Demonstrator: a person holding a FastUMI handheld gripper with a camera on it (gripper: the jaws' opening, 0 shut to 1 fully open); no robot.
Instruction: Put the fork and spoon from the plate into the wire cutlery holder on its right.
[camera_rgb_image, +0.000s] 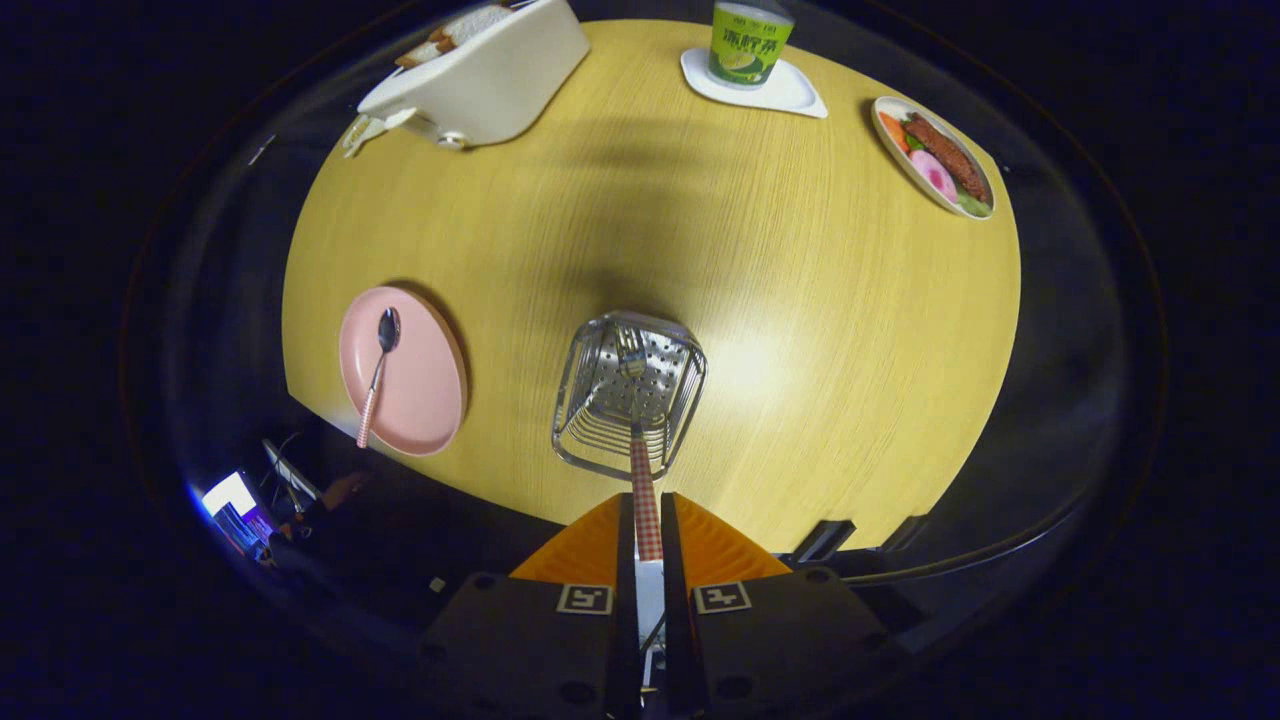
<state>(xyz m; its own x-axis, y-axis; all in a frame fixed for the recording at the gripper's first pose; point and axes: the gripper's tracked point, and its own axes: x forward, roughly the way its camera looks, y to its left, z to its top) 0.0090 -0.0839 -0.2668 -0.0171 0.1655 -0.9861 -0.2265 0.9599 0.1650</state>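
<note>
1. The gripper (647, 520) is clamped on the checked handle of the fork (640, 440), both fingers pressing it; the tines hang down inside the wire cutlery holder (628, 395), which stands near the middle of the table's (800, 300) near edge.
2. The fork looks light and stiff, with a thin metal neck and a patterned handle that likely gives better purchase than the bare steel. The hold sits at the handle's upper end, which suits lowering it in tines first.
3. The holder is shiny wire with a perforated metal base, probably light enough to shift if knocked.
4. The spoon (378, 372) lies on the pink plate (425, 400), towards the table's near left edge, bowl away from the gripper. Its polished bowl looks slippery; the checked handle, overhanging the plate rim, seems the best place to take hold.
5. The plate is smooth, round and shallow; the table is matt wood grain.
</note>
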